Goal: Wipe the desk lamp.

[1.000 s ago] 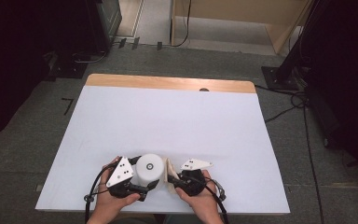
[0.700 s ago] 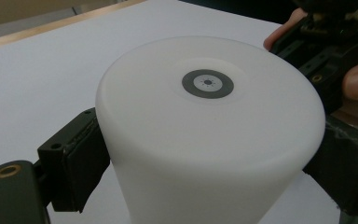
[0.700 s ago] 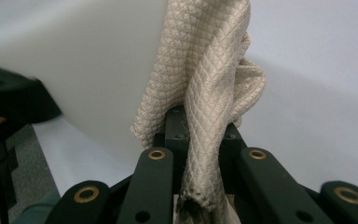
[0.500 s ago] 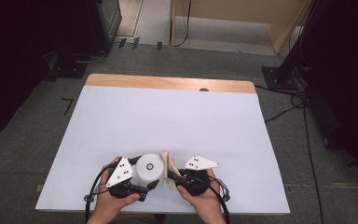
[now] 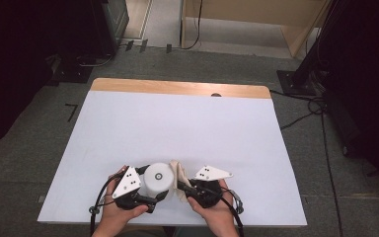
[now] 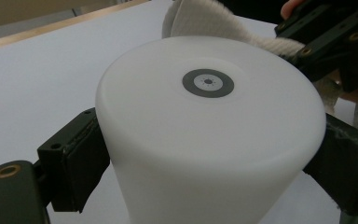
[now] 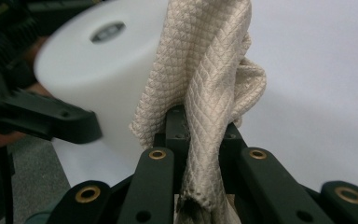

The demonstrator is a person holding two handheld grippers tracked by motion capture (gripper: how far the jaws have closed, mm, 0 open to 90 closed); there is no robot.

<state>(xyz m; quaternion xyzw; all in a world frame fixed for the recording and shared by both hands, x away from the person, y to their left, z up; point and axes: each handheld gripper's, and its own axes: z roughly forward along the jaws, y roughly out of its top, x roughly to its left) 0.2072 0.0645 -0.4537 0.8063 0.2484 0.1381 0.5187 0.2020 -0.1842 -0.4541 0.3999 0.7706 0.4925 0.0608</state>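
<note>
The table (image 5: 177, 128) is a white surface with a wooden strip along its far edge; all work takes place at its near edge, close to the person.

The white cylinder (image 5: 158, 178) stands upright on the table at the near edge, flat end up, with a small grey ring mark at the centre of that end. This is the landmark for all positions below.

The left gripper (image 5: 145, 195) sits on the near-left side of the cylinder. Its fingers (image 6: 77, 161) are clamped on the cylinder's side wall, one pad on each flank. Judged purpose: to steady the cylinder so it neither slides nor turns while the cloth works against it.

The right gripper (image 5: 186, 186) sits just to the right of the cylinder. Its fingers (image 7: 161, 161) are closed tight on a bunched fold of the cloth.

The beige quilted cloth (image 7: 205, 79) rises from those fingers and lies against the right side wall of the cylinder, with its free end reaching up to the top rim. Judged purpose: held bunched, the cloth forms a firm pad for wiping the wall; the grip near its lower end leaves the upper part free to follow the curve.
</note>
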